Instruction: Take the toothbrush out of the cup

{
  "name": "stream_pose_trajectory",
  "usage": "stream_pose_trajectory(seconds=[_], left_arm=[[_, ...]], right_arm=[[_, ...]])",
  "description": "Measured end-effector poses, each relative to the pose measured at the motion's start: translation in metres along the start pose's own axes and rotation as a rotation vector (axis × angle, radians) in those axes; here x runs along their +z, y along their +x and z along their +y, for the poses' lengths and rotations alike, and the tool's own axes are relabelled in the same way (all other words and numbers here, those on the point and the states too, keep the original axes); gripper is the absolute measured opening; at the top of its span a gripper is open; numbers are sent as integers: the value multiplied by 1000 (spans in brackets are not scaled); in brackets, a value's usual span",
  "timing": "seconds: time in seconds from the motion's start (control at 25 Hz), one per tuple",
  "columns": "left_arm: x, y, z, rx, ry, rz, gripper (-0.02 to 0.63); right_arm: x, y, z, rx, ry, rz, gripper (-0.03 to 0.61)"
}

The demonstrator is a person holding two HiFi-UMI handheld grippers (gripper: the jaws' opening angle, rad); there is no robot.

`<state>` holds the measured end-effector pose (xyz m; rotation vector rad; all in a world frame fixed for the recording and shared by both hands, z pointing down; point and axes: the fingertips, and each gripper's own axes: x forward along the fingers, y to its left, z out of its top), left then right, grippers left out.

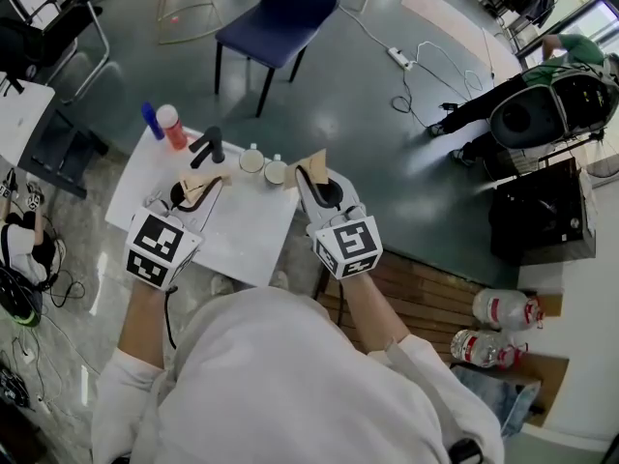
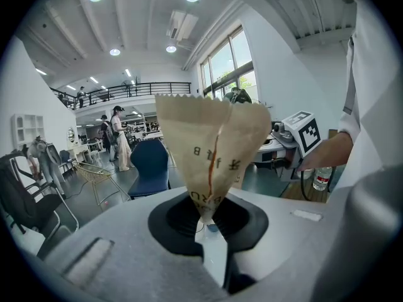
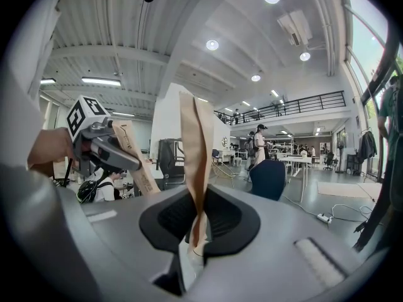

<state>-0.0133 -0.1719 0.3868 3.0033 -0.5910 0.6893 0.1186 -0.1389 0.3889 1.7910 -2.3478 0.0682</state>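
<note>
My left gripper (image 1: 196,191) is shut on a tan paper packet (image 1: 203,179) with print on it. In the left gripper view that packet (image 2: 211,150) fans upward from the pinched jaws of the left gripper (image 2: 208,224). My right gripper (image 1: 309,180) is shut on a second, narrower tan paper strip (image 1: 312,164). The right gripper view shows this strip (image 3: 194,162) standing upright out of the right gripper (image 3: 192,244). Two small white cups (image 1: 251,159) (image 1: 276,170) stand on the white table (image 1: 242,230) between and just beyond the grippers. No toothbrush is visible.
On the table's far left are a red bottle with a white cap (image 1: 172,127), a blue object (image 1: 152,121) and a black object (image 1: 209,147). A blue chair (image 1: 280,13) stands beyond the table. Water bottles (image 1: 503,309) lie on the floor at right.
</note>
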Motion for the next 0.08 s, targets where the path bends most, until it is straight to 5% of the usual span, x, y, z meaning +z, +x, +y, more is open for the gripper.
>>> stream_pose_trajectory(seconds=[0.08], left_arm=[[-2, 0, -2, -5, -7, 6, 31]], right_arm=[[-1, -1, 1, 0, 0, 1, 32]])
